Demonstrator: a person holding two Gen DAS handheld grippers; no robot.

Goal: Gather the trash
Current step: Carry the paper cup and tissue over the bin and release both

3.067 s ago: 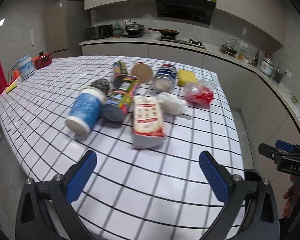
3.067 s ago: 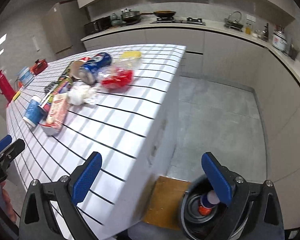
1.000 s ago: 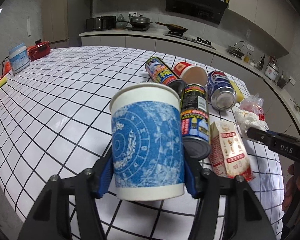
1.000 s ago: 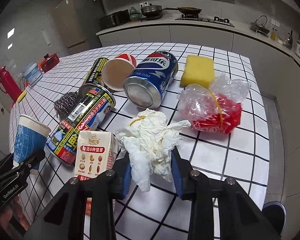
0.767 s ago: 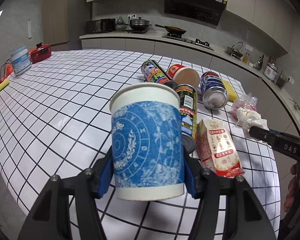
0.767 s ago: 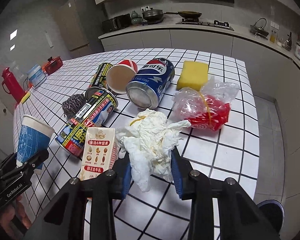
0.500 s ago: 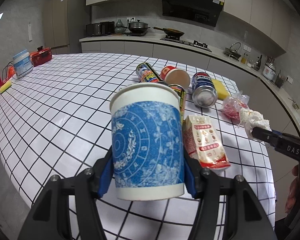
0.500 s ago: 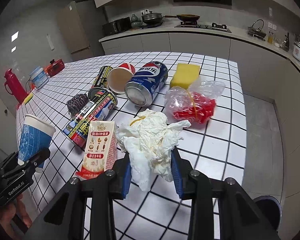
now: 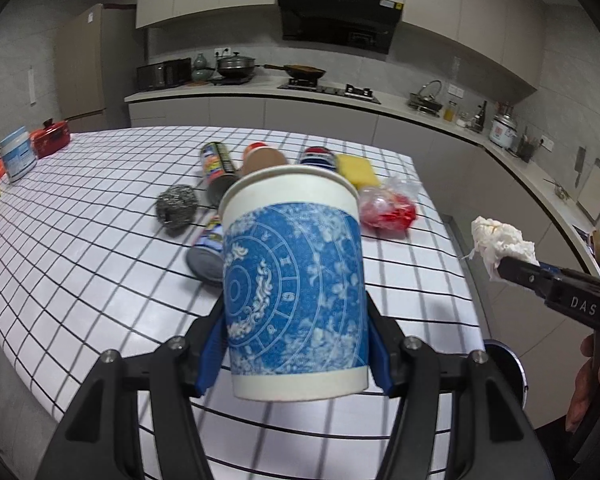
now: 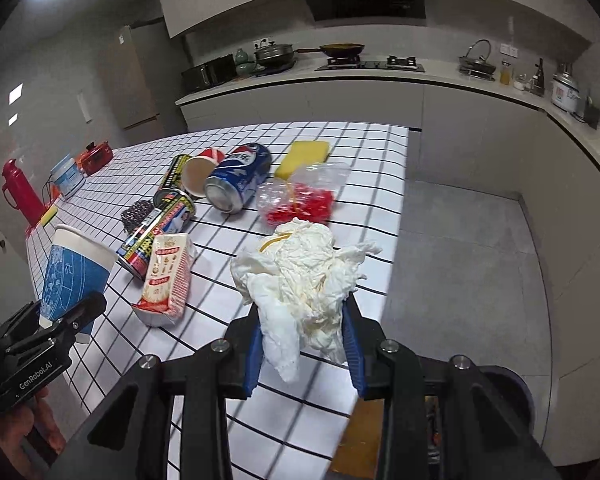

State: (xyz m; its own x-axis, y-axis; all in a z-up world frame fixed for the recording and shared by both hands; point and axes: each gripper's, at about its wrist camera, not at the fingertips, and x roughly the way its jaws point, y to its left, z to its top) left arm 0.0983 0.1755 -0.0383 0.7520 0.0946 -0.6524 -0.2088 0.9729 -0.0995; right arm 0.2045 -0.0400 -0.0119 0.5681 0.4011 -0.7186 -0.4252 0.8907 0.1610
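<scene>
Left tongs (image 9: 296, 356) clamp paper cup (image 9: 294, 280); right tongs (image 10: 304, 354) pinch crumpled tissue (image 10: 300, 276).

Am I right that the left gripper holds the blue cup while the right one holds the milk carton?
Not quite. The left gripper does hold the blue cup, but the right gripper holds a crumpled tissue; the right wrist view shows the milk carton lying on the table.

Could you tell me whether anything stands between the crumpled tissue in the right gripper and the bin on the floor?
Nothing visible does. The right gripper holds the crumpled tissue near the table edge, and the dark bin sits just below, partly hidden behind the gripper.
</scene>
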